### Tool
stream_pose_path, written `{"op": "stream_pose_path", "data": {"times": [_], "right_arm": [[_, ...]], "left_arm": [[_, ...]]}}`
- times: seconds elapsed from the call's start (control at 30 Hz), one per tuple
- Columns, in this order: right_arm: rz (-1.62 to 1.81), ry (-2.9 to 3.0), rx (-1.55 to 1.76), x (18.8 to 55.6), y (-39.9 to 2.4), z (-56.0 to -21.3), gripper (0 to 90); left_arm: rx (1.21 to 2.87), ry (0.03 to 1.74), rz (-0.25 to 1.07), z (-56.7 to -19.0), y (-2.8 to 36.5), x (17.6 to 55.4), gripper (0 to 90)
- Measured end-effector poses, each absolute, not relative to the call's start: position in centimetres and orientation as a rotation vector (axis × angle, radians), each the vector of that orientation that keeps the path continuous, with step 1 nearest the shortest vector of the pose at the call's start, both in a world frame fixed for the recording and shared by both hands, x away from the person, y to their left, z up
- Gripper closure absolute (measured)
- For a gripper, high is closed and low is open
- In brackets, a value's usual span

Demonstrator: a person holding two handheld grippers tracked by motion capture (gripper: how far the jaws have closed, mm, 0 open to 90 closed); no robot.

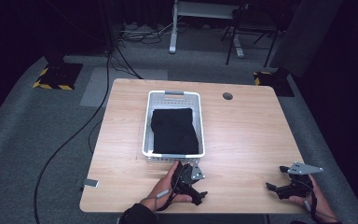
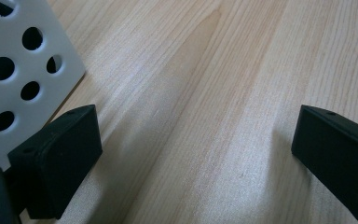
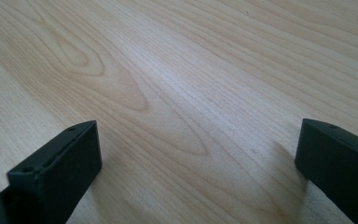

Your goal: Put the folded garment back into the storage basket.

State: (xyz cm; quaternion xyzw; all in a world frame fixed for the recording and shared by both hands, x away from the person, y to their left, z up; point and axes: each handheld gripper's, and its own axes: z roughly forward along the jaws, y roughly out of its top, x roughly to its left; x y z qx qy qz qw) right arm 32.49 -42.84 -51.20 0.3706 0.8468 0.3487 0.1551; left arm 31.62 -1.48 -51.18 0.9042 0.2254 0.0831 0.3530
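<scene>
A white perforated basket (image 1: 173,99) stands on the wooden surface (image 1: 242,135), set lengthwise towards the far edge and a little left of the middle, with a grey handle tab on its far rim. Inside it lies a folded black cloth (image 1: 174,130), flat on the bottom and filling most of the near half, with a strip of bare basket floor showing beyond it. The left claw (image 1: 181,169), held in the person's left hand (image 1: 164,189), sits just in front of the near wall of the basket, close to its right-hand corner, and points towards it. In the left gripper view its two black jaws stand wide apart with nothing between them but bare wood grain, and the holed white wall of the basket (image 2: 16,70) rises at the left, just beside the left jaw; whether jaw and wall touch cannot be told. The right claw (image 1: 273,187), held in the person's right hand (image 1: 313,199), lies low over the near right part of the surface, well apart from the basket, with its grey three-cornered plate on top and its jaws pointing left. In the right gripper view those jaws are likewise spread wide and hold nothing, and pale wood (image 3: 177,93) runs between them. A round cable hole (image 1: 227,96) sits in the surface near the far edge, to the right of the basket. A black cable (image 1: 74,133) trails across the grey carpet on the left.
</scene>
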Motion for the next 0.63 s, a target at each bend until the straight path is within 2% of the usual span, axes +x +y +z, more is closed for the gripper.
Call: {"op": "stream_pose_path", "data": {"times": [0.63], "right_arm": [[0.997,2.42,1.071,32.56,-42.81,-51.2,0.4]], "left_arm": [[2.341,0.578,0.215,-51.18,-1.55,31.7,1.0]]}}
